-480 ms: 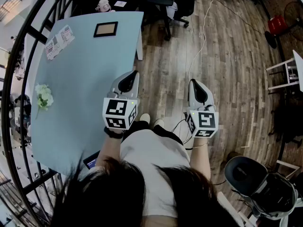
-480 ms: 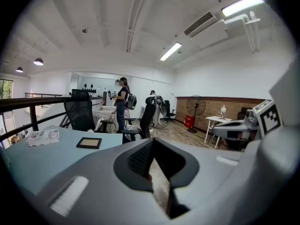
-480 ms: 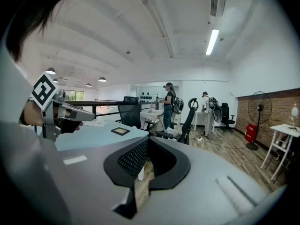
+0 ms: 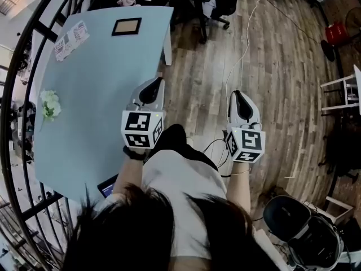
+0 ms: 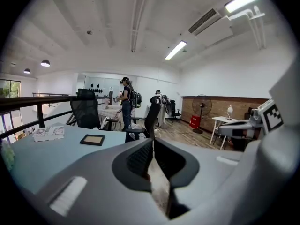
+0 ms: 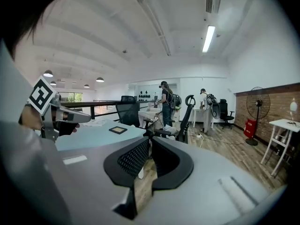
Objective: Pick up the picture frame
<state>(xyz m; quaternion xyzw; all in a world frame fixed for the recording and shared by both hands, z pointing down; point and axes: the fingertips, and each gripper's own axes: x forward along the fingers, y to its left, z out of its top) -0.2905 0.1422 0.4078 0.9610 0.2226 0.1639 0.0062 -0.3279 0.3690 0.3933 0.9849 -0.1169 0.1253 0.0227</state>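
A: Seeking small flat dark-rimmed picture frame (image 4: 126, 26).
B: Far ahead of left tool (image 4: 153, 88), on pale blue bench (image 4: 93, 89). That tool and right tool (image 4: 237, 97) closed tight, empty.
A: Probably light, stiff, breakable. Pinch one rim.

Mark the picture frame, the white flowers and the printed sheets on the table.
picture frame (image 4: 126, 26), head view, centre panel.
white flowers (image 4: 49, 104), head view, middle of the bunch.
printed sheets (image 4: 71, 40), head view, middle of the paper.

Left gripper (image 4: 153, 85), right gripper (image 4: 238, 96): jaws together, apparently empty.
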